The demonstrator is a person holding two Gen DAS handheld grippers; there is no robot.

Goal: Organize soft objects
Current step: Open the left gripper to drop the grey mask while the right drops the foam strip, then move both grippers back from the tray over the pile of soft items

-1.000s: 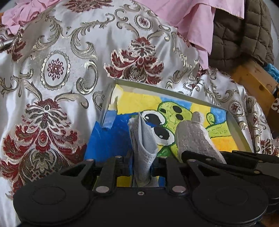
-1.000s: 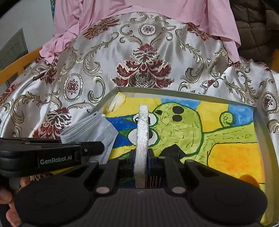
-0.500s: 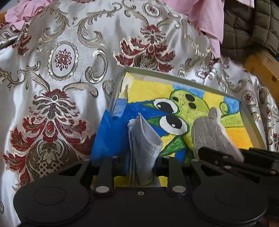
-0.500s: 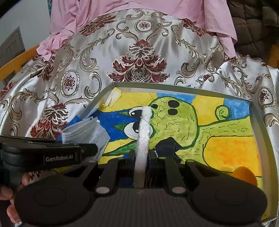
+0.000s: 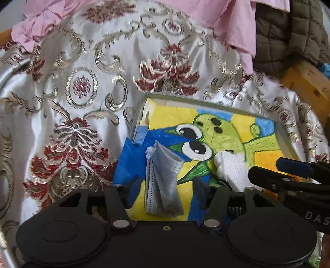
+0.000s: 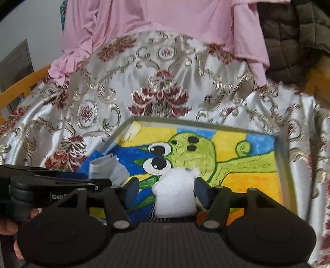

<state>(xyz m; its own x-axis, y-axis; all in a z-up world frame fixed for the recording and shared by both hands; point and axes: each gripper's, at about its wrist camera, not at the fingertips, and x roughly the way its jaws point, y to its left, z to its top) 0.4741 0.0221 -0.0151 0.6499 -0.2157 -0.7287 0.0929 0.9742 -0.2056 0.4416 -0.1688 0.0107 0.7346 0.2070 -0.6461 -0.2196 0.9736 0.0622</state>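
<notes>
A folded grey face mask [image 5: 163, 177] lies in a shallow tray [image 5: 206, 102] whose floor bears a green cartoon creature painting. My left gripper [image 5: 165, 185] is open with its jaws wide on either side of the mask. A white spongy pad [image 6: 175, 195] lies in the same tray [image 6: 202, 123] to the right of the mask [image 6: 107, 171]. My right gripper [image 6: 165, 187] is open, its jaws apart around the pad. The pad also shows in the left wrist view [image 5: 231, 167].
The tray rests on a white satin cloth [image 5: 72, 92] with red and gold ornaments. A pink garment [image 6: 165, 16] and a dark quilted jacket [image 5: 288, 35] lie behind. Wooden frame parts [image 5: 307, 84] show at the right and left [image 6: 18, 88].
Both grippers have opened, letting go of the mask and the white pad, which now lie in the tray. Both grippers have drawn back a little.
</notes>
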